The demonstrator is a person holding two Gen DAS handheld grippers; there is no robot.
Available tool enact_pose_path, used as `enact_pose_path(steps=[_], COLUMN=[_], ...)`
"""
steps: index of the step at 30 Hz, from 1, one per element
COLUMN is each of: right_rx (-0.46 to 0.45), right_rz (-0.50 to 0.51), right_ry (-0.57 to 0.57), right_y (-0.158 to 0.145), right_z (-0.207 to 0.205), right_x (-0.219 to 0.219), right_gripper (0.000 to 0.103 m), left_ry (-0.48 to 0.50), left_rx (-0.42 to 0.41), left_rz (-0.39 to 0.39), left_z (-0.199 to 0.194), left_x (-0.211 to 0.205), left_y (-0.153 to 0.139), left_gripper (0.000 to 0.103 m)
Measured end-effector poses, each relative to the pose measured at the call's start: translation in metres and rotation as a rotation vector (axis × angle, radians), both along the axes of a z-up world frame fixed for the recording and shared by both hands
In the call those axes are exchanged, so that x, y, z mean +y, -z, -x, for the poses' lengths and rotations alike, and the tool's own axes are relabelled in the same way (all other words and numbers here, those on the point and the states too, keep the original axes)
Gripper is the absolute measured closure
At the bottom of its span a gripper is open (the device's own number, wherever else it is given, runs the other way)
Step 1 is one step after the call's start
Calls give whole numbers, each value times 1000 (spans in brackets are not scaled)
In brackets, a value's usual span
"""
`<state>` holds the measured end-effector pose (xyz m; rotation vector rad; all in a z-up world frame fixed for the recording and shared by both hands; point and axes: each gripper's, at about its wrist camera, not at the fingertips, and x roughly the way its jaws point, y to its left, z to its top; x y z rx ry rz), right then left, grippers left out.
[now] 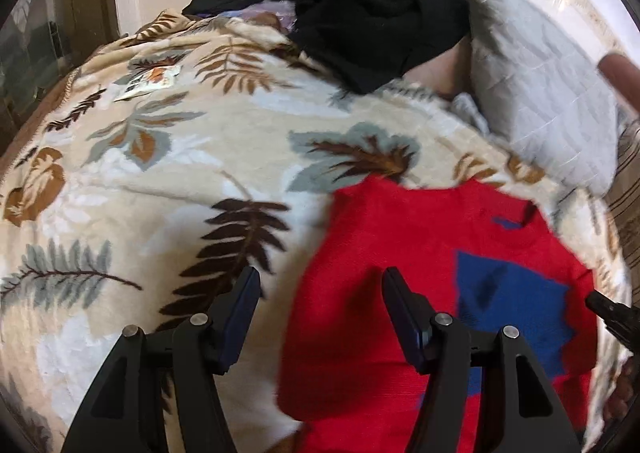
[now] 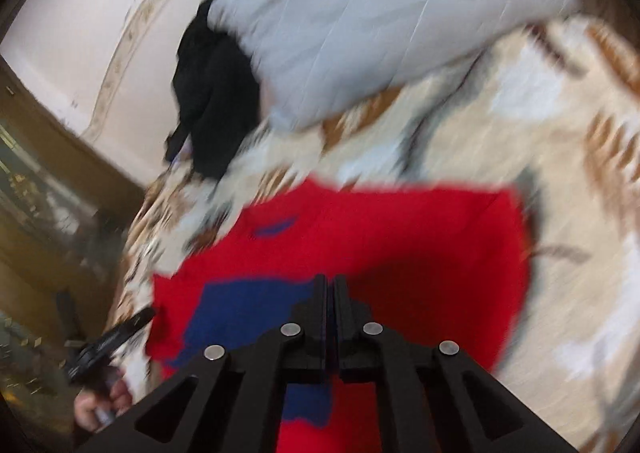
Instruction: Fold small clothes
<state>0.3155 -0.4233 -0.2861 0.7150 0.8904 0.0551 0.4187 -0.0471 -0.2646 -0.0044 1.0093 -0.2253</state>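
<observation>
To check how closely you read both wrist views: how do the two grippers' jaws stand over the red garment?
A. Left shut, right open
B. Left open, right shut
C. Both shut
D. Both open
B: the left gripper shows a wide gap between its fingers above the red garment, while the right gripper has its fingers pressed together.

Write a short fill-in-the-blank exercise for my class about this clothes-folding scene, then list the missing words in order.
1. The red garment carries a patch coloured ____.
2. It lies on a blanket printed with ____.
3. The left gripper has its jaws ____.
4. The right gripper has its jaws ____.

Missing words: blue; leaves; open; shut
</observation>
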Motion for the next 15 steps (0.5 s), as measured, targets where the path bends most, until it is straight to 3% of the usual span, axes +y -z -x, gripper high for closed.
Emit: enact_pose_path(steps=[5, 9, 11, 12, 13, 15], right_rx=[135, 71, 41, 49, 64, 54], right_rz=[-89, -197, -272, -291, -304, -318], right_ry=[-104, -108, -95, -86, -64, 22], right_y=[23, 14, 16, 20, 24, 31], right_z=[0, 28, 39, 42, 43, 47], right_x=[27, 31, 37, 38, 40, 37], right_gripper=[97, 96, 77, 39, 22, 22], left_ry=[6, -9, -11, -10, -8, -1], left_rx=[60, 67, 64, 60, 56, 44], left_rz=[-19, -2, -2, 0, 3, 11], left_z=[-5, -5, -2, 0, 2, 6], left_x=[5, 8, 6, 6, 6, 7], left_y=[20, 18, 16, 14, 12, 8], left_gripper=[39, 39, 39, 39, 39, 39])
